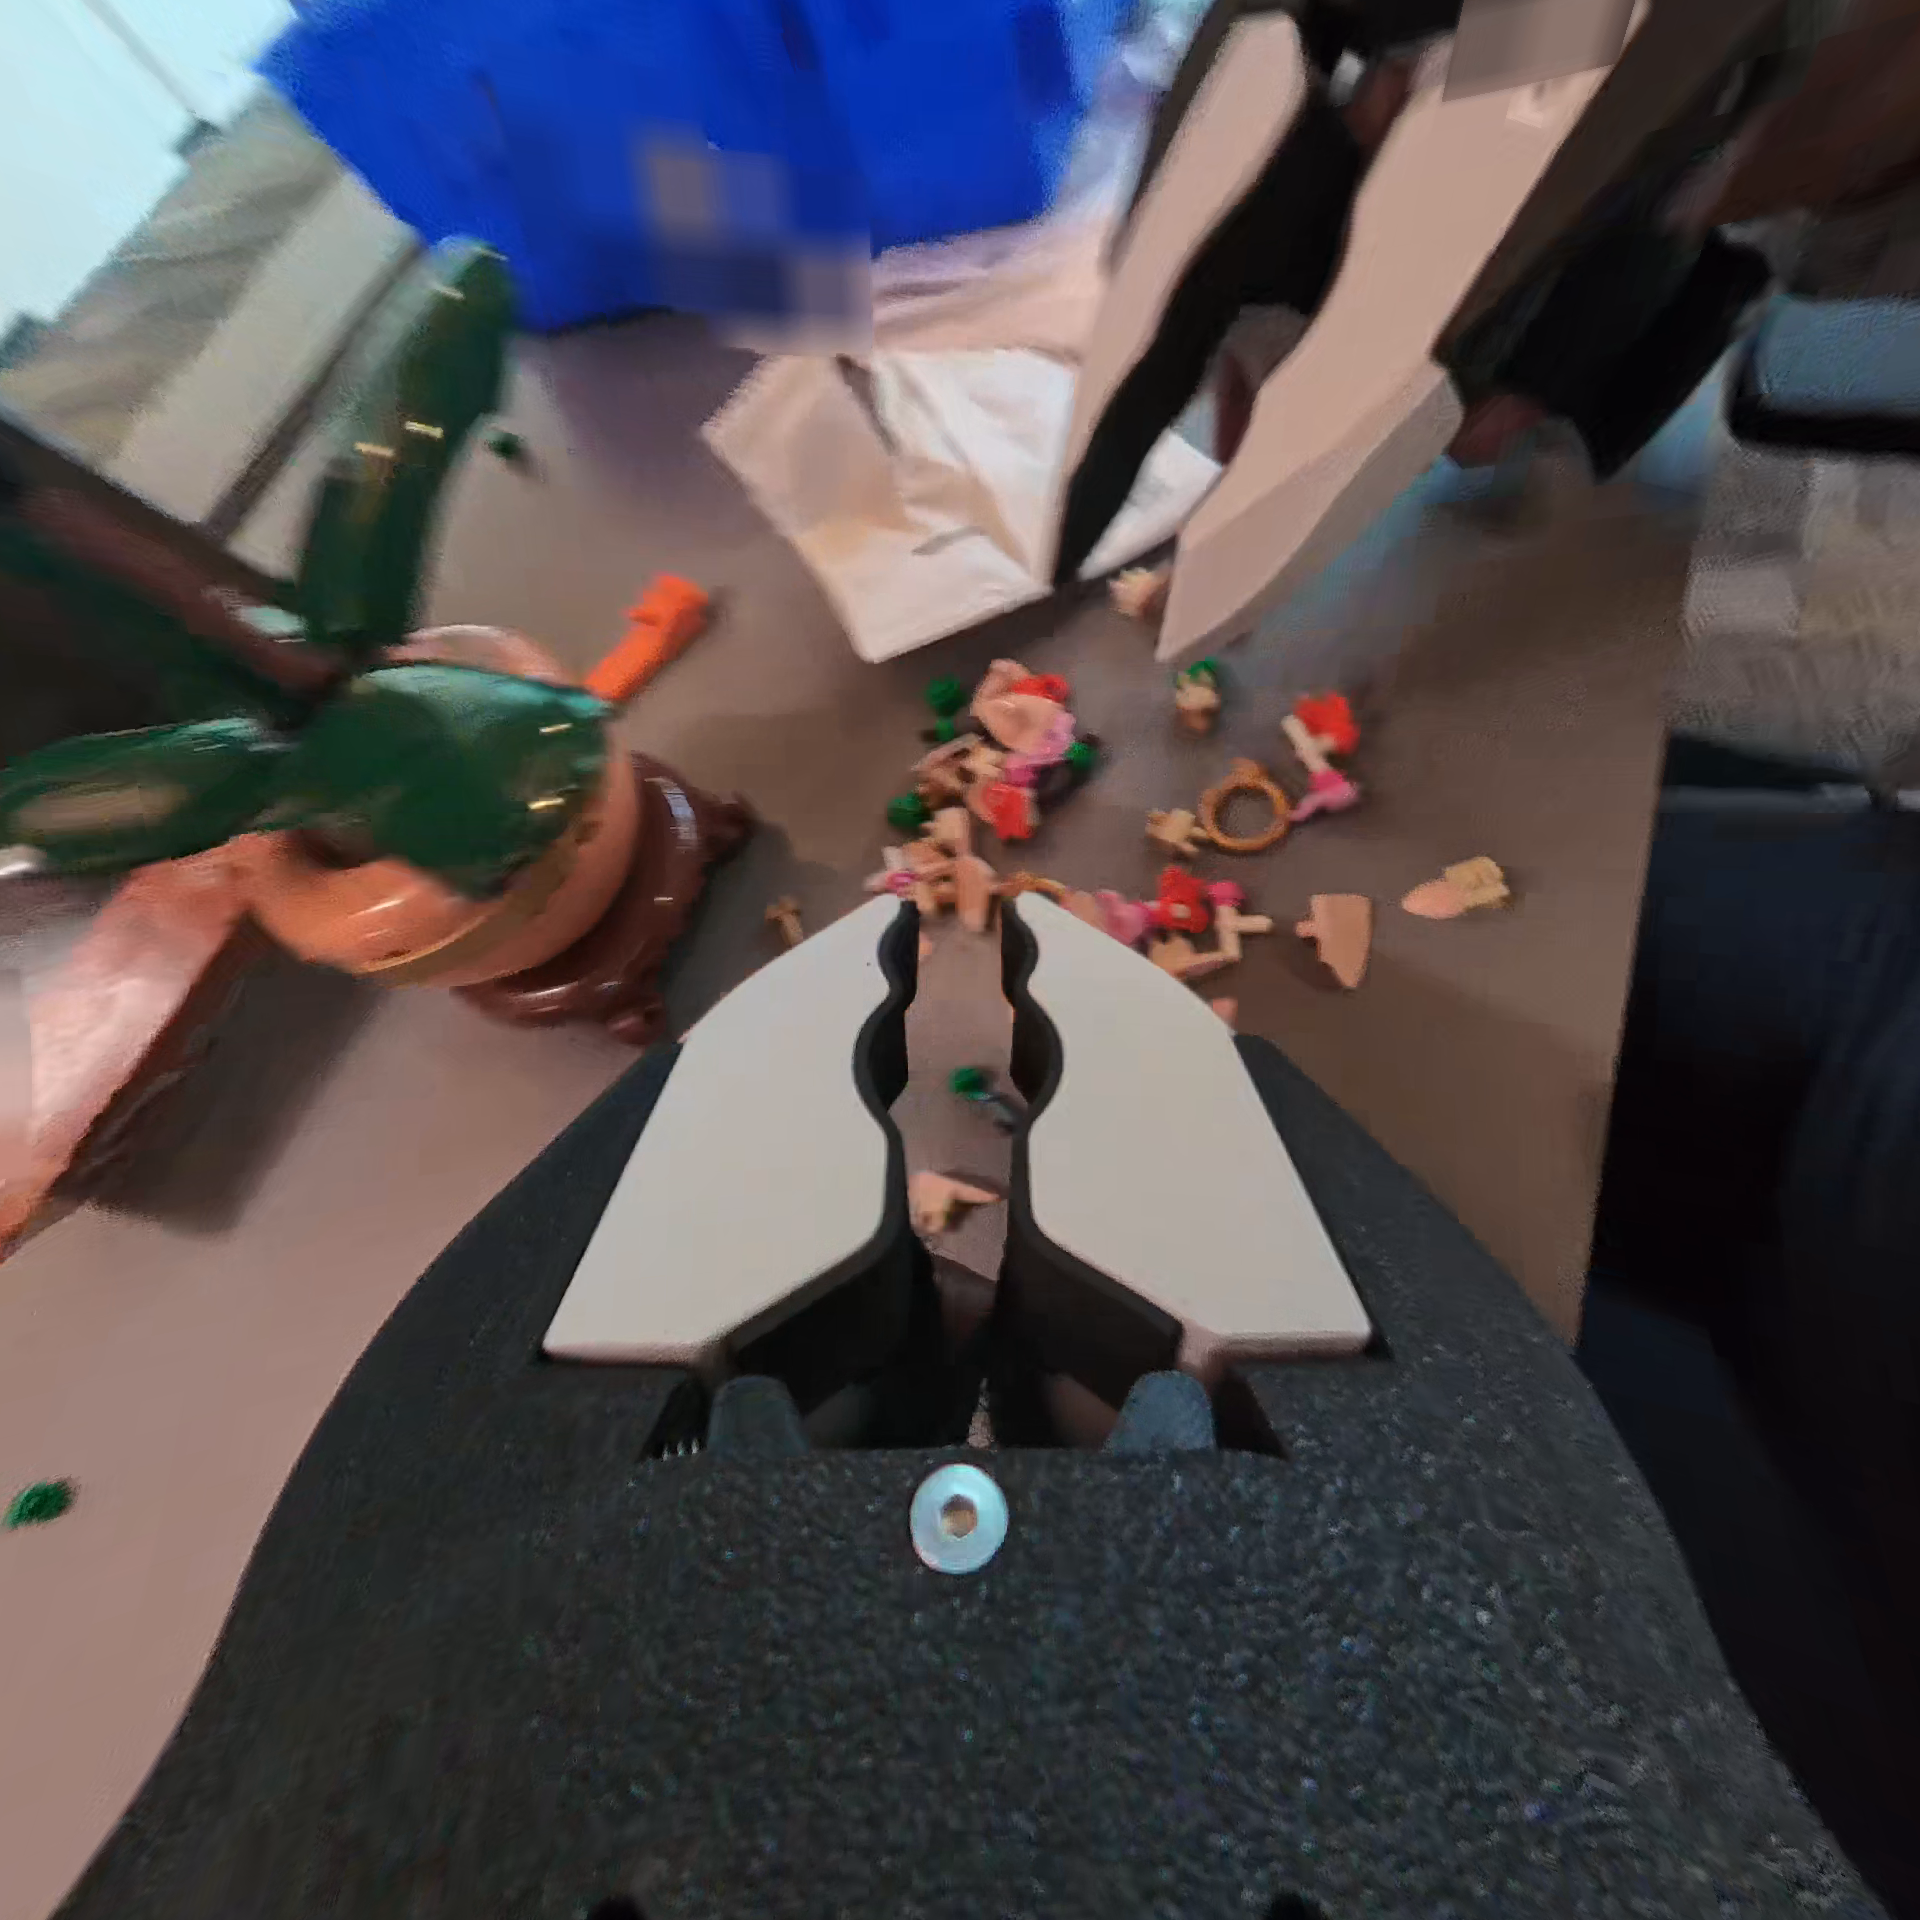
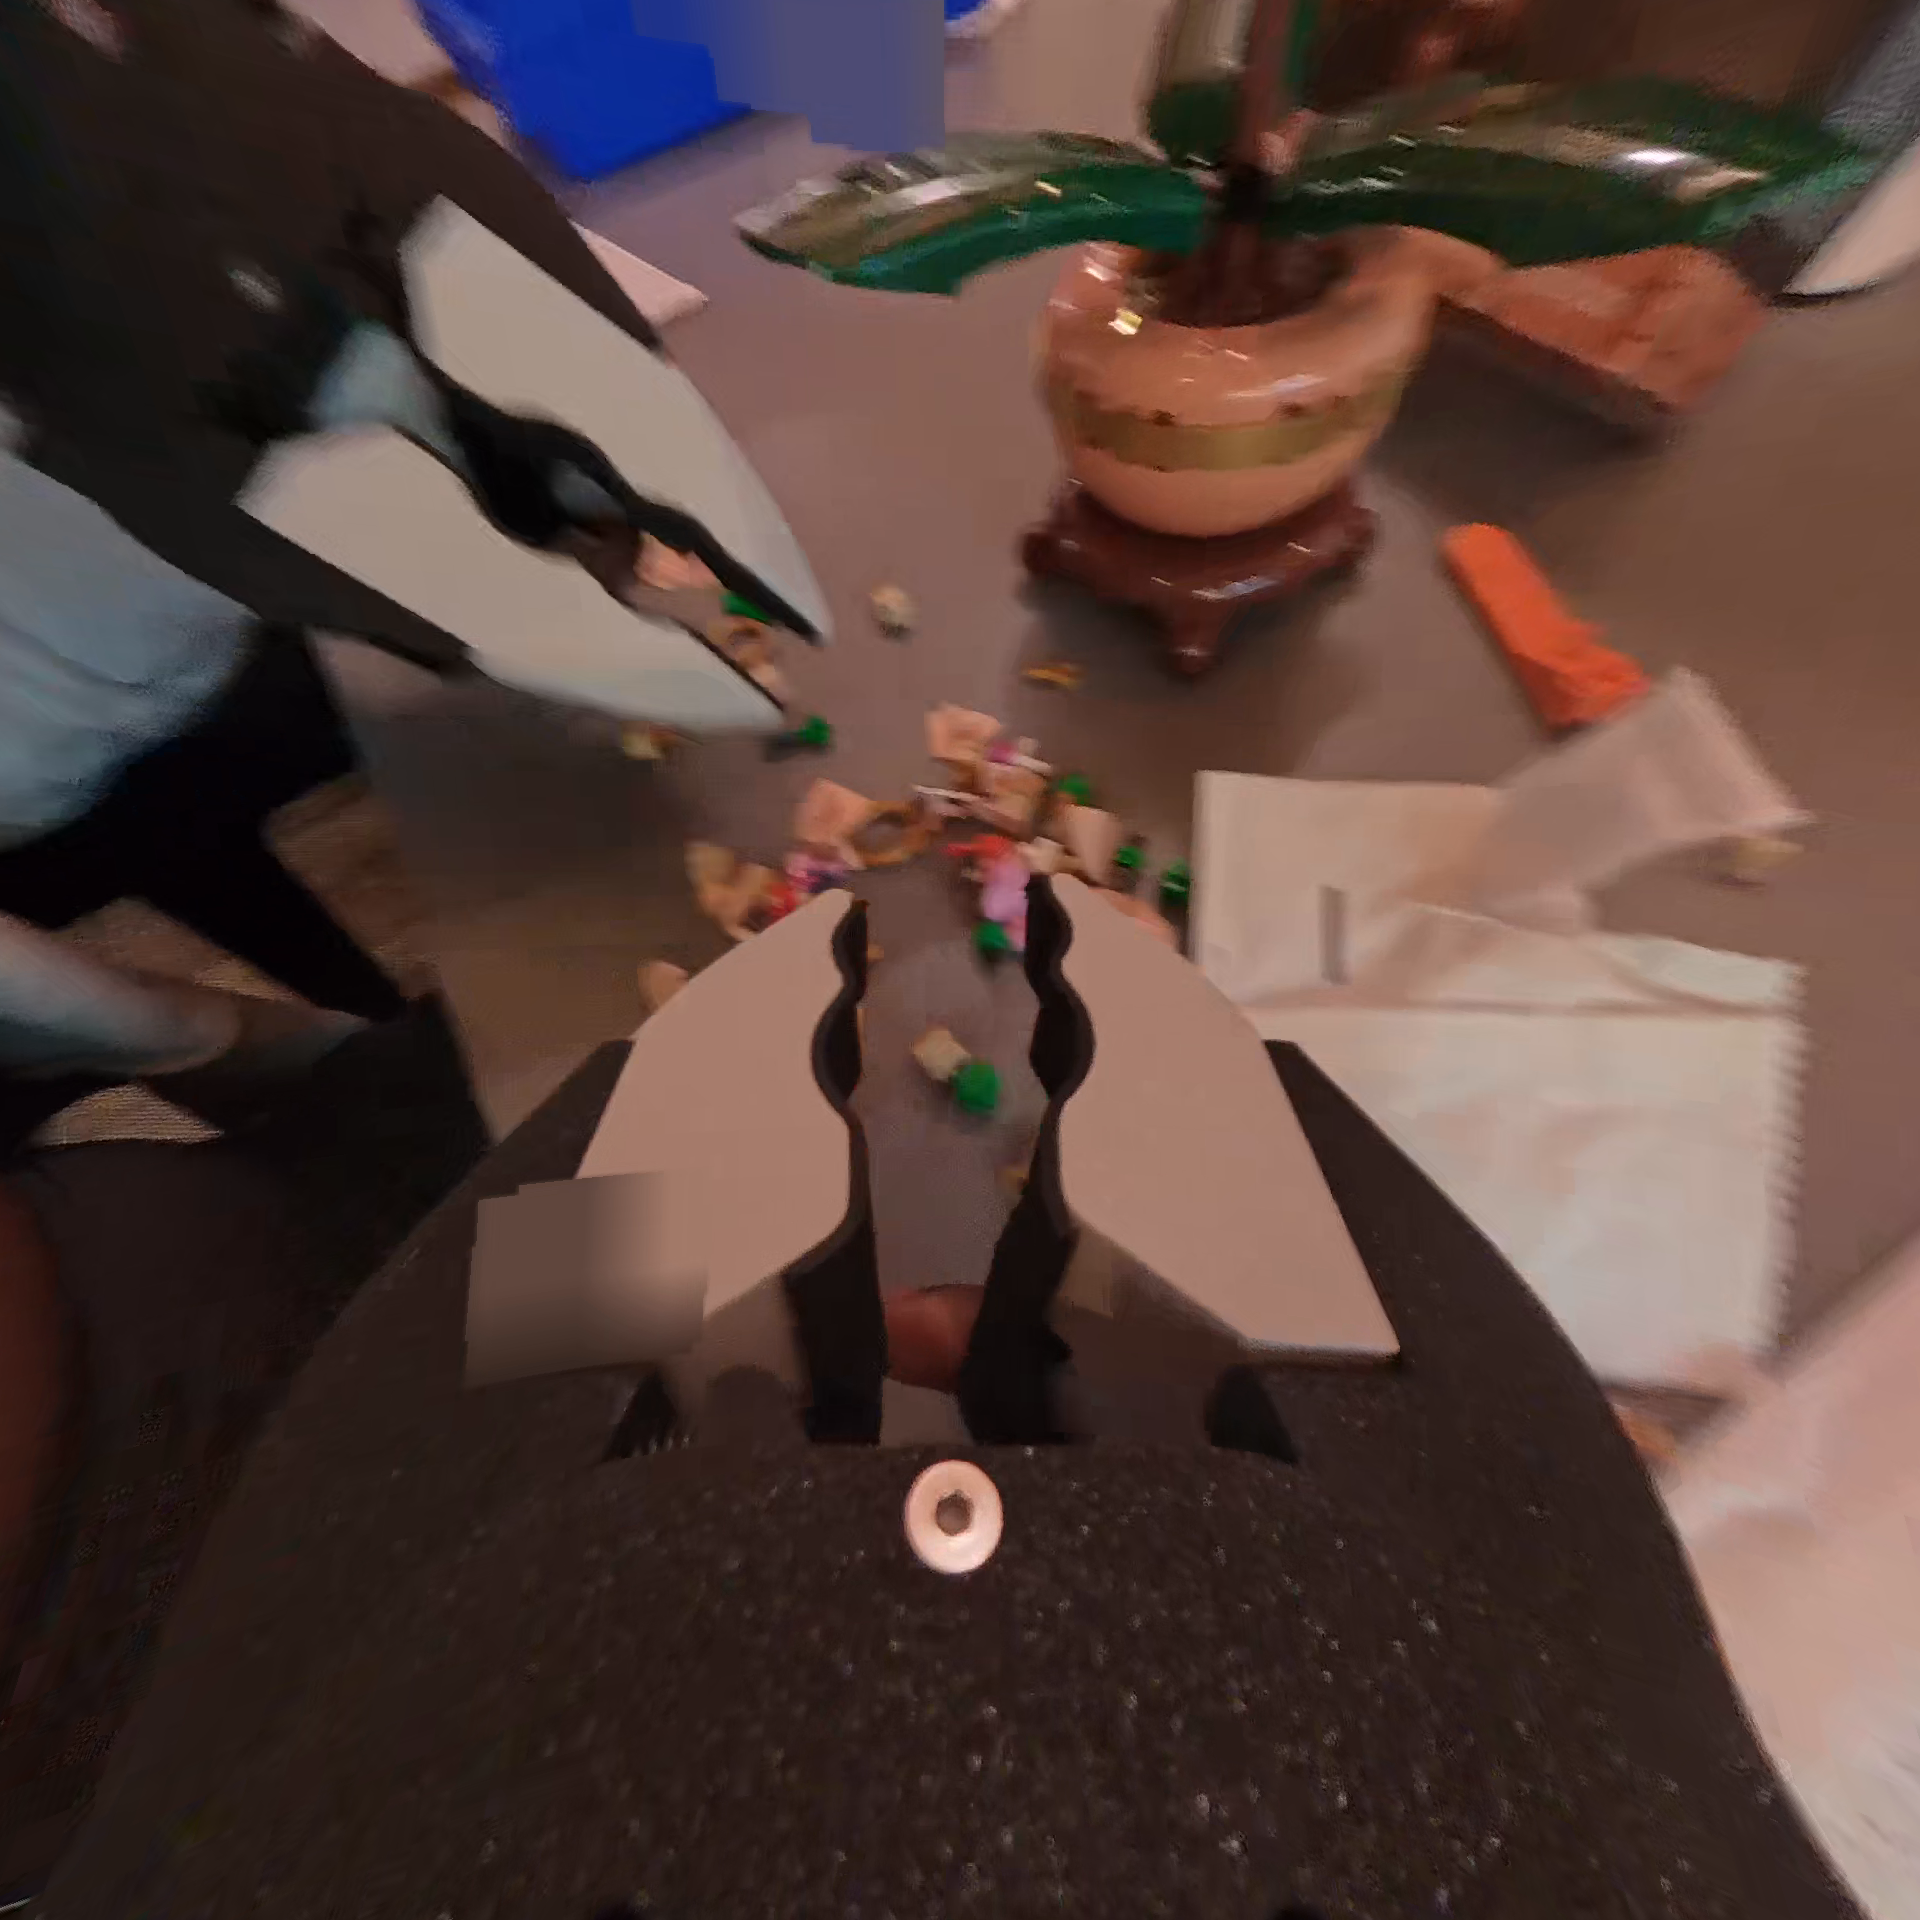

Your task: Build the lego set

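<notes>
A built lego plant with green leaves stands in a tan pot [image 1: 447, 894] on a brown base at the left; it also shows in the right wrist view [image 2: 1205, 416]. A pile of small loose pieces [image 1: 997, 790], tan, pink, red and green, lies on the grey table [image 1: 416, 1299], and shows in the right wrist view [image 2: 935, 831]. My left gripper [image 1: 956, 914] is open and empty, its tips at the near edge of the pile. My right gripper [image 2: 945, 914] is open and empty just above the pile. Each gripper shows in the other's view, the right [image 1: 1122, 613] and the left [image 2: 800, 675].
An orange brick separator [image 1: 649, 634] lies between pot and pile, also seen in the right wrist view [image 2: 1538, 644]. A white paper bag [image 1: 935, 499] lies behind the pile [image 2: 1455, 1039]. A blue bin [image 1: 675, 135] stands at the back. The table edge [image 1: 1631, 935] runs close on the right.
</notes>
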Demonstrator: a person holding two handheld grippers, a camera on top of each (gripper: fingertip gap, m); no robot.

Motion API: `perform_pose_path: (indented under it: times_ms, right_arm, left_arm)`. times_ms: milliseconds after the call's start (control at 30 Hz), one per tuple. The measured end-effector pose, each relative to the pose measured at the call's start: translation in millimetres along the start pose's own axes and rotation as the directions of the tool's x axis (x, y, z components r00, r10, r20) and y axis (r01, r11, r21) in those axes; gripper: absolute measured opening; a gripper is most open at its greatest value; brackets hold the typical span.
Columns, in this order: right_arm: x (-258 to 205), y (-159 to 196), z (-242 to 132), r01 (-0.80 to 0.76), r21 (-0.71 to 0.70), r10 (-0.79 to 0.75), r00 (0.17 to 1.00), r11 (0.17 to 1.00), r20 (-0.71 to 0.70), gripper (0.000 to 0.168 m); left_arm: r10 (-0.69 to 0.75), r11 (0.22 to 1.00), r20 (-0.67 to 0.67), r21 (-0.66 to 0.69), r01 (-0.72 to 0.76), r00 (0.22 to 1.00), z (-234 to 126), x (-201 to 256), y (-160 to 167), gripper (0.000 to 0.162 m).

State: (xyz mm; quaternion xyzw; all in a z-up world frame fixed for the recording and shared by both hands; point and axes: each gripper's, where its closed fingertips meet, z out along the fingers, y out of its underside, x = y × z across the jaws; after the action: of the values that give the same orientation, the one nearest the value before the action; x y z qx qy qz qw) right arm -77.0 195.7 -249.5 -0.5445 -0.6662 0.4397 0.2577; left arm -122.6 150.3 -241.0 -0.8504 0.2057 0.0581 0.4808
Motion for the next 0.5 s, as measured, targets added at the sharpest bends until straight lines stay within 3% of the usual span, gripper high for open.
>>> perform_pose_path:
  times_ms: [133, 300, 433, 500]
  right_arm:
    - [29.2, 12.0, -6.1, 0.034, -0.145, -0.060, 0.983, 0.989, -0.175, 0.021]
    - [24.0, 8.3, 11.1, 0.100, -0.218, -0.147, 0.966, 0.971, -0.212, 0.013]
    - [22.8, 2.5, 28.6, 0.130, -0.245, -0.184, 0.960, 0.961, -0.211, 0.011]
    - [24.9, 1.5, 36.0, 0.111, -0.260, -0.166, 0.966, 0.959, -0.200, 0.011]
  left_arm:
    - [-0.136, 0.976, 0.185, 0.192, 0.100, 0.973, -31.2, -51.8, -8.4, 0.014]
    - [-0.304, 0.894, 0.229, 0.405, 0.194, 0.925, -67.4, -87.4, -11.4, 0.017]
    - [-0.362, 0.805, 0.159, 0.549, 0.223, 0.918, -90.3, -96.6, -21.9, 0.063]
    - [-0.375, 0.790, 0.154, 0.570, 0.228, 0.914, -97.8, -100.3, -22.5, 0.077]
